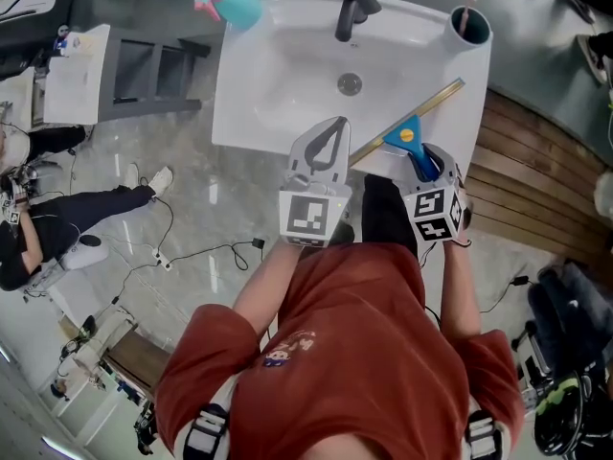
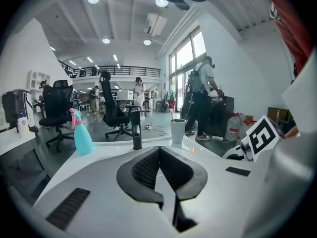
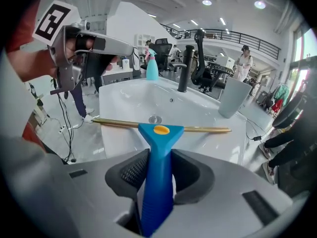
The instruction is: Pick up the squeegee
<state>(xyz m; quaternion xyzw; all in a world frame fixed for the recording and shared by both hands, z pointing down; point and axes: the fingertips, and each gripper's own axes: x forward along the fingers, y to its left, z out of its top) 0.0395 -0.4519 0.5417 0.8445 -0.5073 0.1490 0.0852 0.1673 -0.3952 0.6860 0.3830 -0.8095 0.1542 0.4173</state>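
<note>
Squeegee (image 1: 407, 134) lies across sink (image 1: 230, 113) front-right rim w/ right hand-held gripper (image 1: 427, 166) clamped on its blue handle, prob. ready to lift; left hand-held gripper (image 1: 335, 128) idle, jaws together.

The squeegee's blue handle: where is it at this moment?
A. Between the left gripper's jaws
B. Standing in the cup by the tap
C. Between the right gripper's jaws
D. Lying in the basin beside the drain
C: the right gripper view shows the blue handle running between the two dark pads of the right gripper, with the gold blade lying across the sink.
</note>
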